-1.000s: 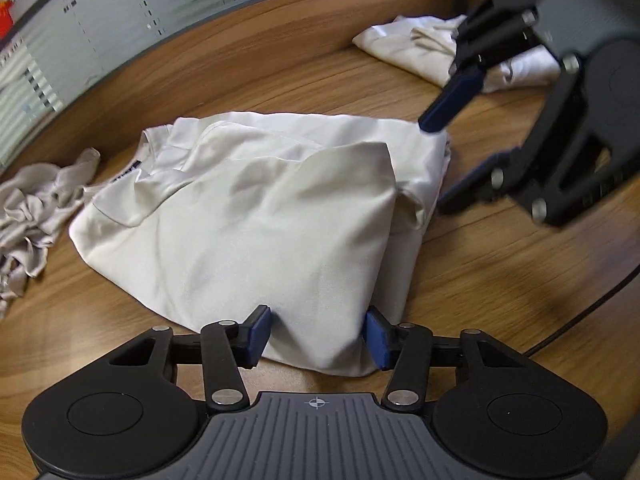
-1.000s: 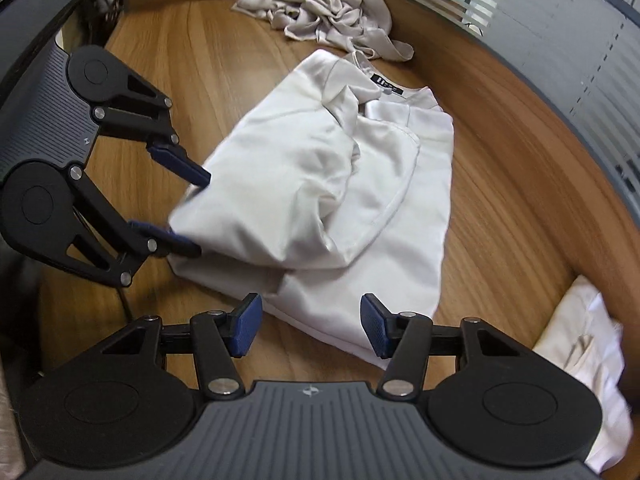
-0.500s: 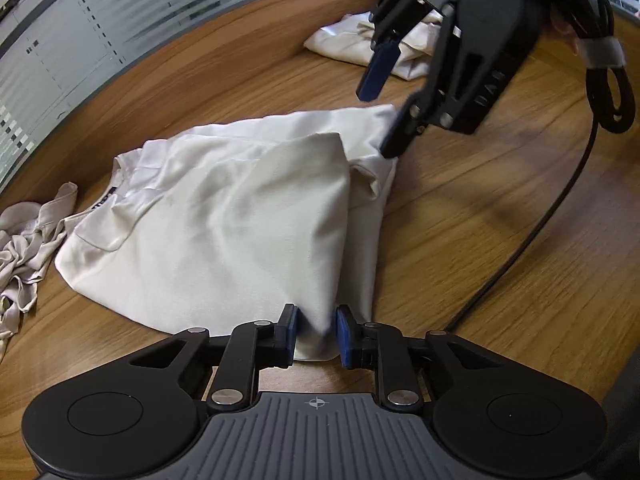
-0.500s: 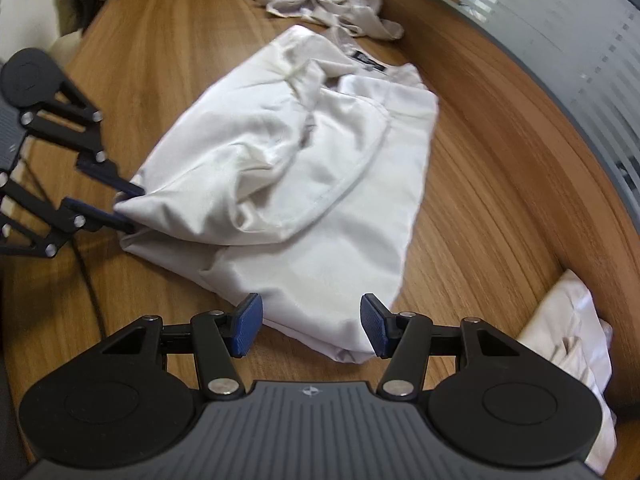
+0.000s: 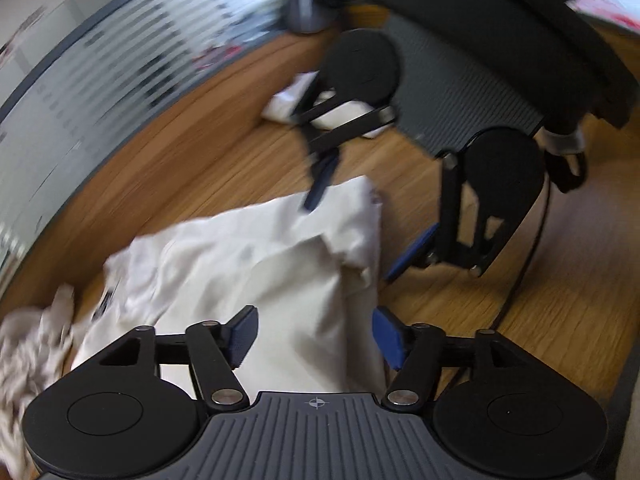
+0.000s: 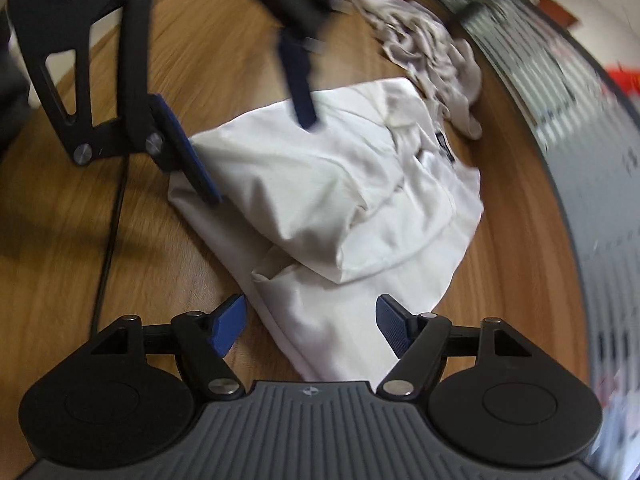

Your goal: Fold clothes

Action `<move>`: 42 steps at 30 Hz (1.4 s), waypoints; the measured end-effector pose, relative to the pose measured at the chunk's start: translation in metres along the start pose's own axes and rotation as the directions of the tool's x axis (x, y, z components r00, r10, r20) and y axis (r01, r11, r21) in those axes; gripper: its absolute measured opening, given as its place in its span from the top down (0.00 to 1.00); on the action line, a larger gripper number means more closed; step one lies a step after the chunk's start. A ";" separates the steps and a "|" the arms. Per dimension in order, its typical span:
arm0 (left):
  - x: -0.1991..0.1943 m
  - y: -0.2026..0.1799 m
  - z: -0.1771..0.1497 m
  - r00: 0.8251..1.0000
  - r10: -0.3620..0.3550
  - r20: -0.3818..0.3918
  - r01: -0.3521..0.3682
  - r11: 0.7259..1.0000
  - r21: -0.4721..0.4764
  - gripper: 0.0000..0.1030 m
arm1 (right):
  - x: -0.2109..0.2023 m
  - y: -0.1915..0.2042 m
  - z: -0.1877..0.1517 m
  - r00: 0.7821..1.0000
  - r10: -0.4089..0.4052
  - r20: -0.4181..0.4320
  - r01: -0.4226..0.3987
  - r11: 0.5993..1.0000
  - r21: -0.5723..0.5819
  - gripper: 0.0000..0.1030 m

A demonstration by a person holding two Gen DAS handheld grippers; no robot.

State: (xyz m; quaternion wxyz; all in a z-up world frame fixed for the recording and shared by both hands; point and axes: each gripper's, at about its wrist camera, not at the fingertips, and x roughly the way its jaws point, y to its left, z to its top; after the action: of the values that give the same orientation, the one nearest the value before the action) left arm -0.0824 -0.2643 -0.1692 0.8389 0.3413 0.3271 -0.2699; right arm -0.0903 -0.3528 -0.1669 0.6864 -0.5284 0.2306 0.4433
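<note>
My left gripper (image 5: 314,336) is opening, its blue pads clear of the cream-white folded cotton shirt (image 5: 256,264) that lies between them on the curved wooden table (image 5: 192,152). My right gripper (image 6: 310,324) is opening too, the shirt's near corner between its spread jaws, untouched. A crumpled beige garment (image 6: 432,52) sits beyond the shirt from my right gripper. A black cable (image 6: 108,236) runs left of it.

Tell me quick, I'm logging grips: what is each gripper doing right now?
Left gripper: jaws opening, pads off the white shirt, which lies between them.
Right gripper: jaws opening, holding nothing, shirt edge between them.
</note>
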 end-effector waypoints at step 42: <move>0.050 0.009 0.022 0.996 -0.083 -0.023 0.084 0.996 0.030 0.37 | 0.016 -0.031 0.004 0.997 -0.008 0.080 0.016 0.995 -0.094 0.18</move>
State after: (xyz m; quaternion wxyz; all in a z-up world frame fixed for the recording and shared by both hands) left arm -0.0366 -0.2870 -0.1896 0.8179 0.3432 0.3458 -0.3061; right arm -0.0561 -0.3448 -0.1622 0.6720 -0.5435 0.1787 0.4703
